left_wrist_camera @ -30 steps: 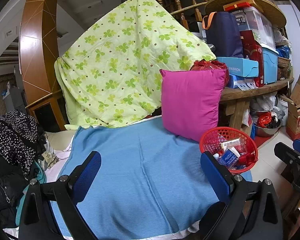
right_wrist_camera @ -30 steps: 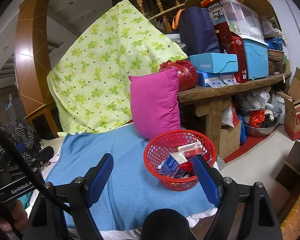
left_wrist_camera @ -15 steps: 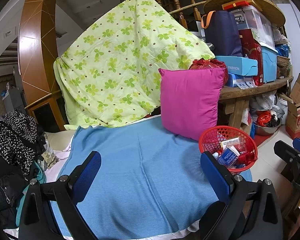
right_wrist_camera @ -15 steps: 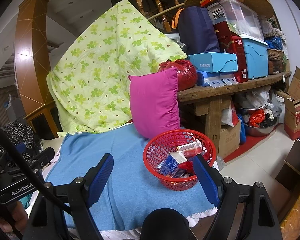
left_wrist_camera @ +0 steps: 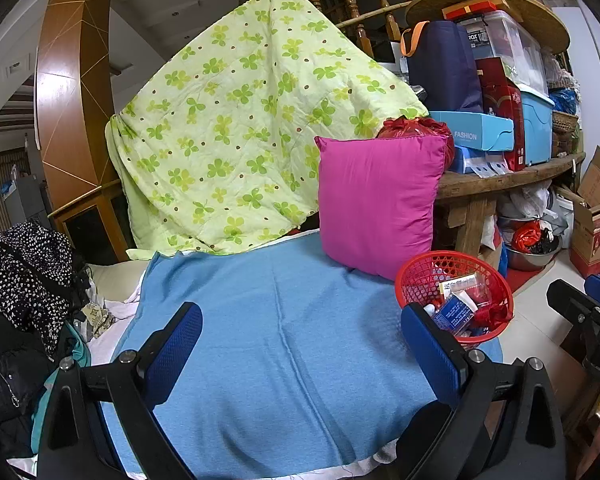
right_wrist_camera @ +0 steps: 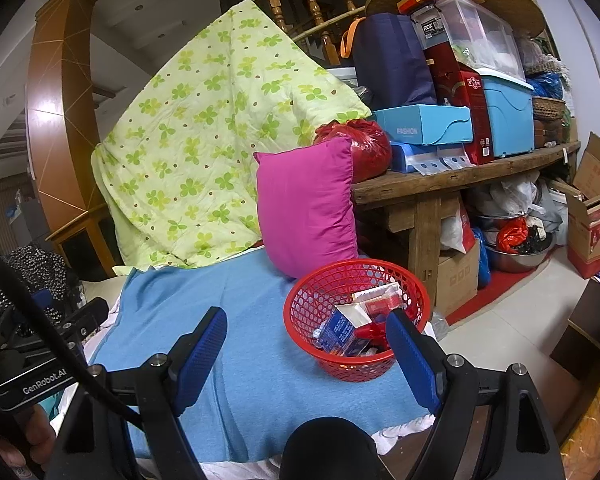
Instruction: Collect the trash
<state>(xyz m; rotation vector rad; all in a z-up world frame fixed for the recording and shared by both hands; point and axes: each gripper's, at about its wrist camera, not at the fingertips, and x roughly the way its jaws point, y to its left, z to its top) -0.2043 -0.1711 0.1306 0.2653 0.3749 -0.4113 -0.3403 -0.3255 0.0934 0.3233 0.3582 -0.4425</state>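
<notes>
Trash sits gathered in the red basket (right_wrist_camera: pixel 356 320), which rests on the blue blanket (left_wrist_camera: pixel 276 340) at its right edge, near the front right corner of the bed; we can make out a blue packet (right_wrist_camera: pixel 340 330), a white tube and red wrappers inside it, though the smaller pieces are too jumbled to tell apart. We hold our right gripper (right_wrist_camera: pixel 306 354) low over the front edge of the blanket with its blue-padded fingers (right_wrist_camera: pixel 198 354) spread wide and nothing between them; the right-hand finger overlaps the basket's near rim in that view, but we cannot tell whether it touches. Our left gripper (left_wrist_camera: pixel 300 352) hangs over the middle of the blanket, fingers likewise spread apart and empty, with the basket just beyond its right-hand finger (left_wrist_camera: pixel 430 354). Just behind the basket a pink pillow (left_wrist_camera: pixel 376 204) stands upright on the blanket, leaning toward the wooden bench (right_wrist_camera: pixel 460 176). A green flowered quilt (left_wrist_camera: pixel 240 136) drapes down from the stair railing to the blanket's back edge. The bench carries a red plastic bag (right_wrist_camera: pixel 364 148), a blue box (right_wrist_camera: pixel 424 124), a navy bag and storage tubs. Dark spotted clothing (left_wrist_camera: pixel 24 268) lies heaped at the blanket's left side.
</notes>
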